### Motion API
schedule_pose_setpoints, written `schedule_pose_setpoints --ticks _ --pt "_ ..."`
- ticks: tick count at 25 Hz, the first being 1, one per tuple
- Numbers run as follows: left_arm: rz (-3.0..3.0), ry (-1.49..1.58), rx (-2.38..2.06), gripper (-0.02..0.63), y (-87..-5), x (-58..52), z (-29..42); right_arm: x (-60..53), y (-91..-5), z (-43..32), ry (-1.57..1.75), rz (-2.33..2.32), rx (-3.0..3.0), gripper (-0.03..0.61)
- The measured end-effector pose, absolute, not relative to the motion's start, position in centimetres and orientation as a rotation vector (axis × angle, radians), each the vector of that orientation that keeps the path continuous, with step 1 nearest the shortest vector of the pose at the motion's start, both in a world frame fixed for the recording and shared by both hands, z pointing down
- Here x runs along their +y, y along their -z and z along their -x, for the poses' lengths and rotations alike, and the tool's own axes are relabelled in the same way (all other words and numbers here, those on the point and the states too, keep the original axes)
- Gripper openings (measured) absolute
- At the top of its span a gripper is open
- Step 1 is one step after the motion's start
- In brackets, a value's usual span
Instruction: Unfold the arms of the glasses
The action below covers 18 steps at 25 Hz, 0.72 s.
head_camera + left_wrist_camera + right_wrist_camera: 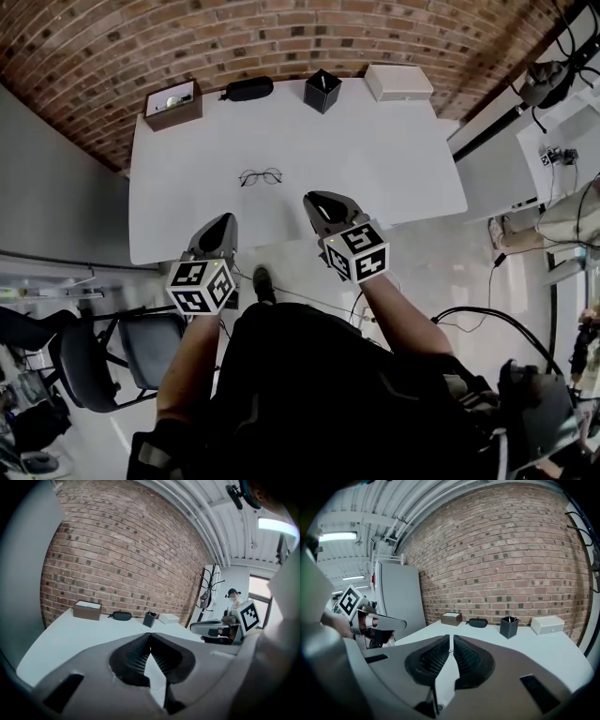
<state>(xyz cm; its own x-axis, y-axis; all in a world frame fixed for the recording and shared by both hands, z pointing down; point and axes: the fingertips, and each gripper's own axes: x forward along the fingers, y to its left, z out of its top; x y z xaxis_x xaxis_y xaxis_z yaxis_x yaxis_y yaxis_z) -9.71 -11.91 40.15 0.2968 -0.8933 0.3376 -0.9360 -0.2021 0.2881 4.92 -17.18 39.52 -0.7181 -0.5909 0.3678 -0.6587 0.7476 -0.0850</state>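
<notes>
A pair of thin dark round-rimmed glasses (pixel 261 176) lies on the white table (pixel 394 159), near its middle. My left gripper (pixel 225 223) hovers over the table's near edge, down and left of the glasses, jaws shut and empty. My right gripper (pixel 319 200) hovers just right of and below the glasses, also shut with nothing held. In the left gripper view the shut jaws (pixel 150 637) hide the glasses. In the right gripper view a sliver of the frame shows just past the shut jaws (pixel 451 639).
Along the table's far edge stand a brown box (pixel 173 105), a black glasses case (pixel 248 89), a black pen cup (pixel 322 91) and a white box (pixel 398 82). A brick wall (pixel 281 37) lies behind. Chairs (pixel 112 352) stand at lower left, cables (pixel 487 319) at right.
</notes>
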Motion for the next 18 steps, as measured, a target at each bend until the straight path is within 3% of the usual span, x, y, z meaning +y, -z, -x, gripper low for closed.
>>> schedule_pose_setpoints --ticks 18 --pt "-2.131 -0.300 -1.399 0.012 -49.7 -20.9 12.3 -24.4 -48.1 0.0 -0.398 -0.945 -2.441 0.011"
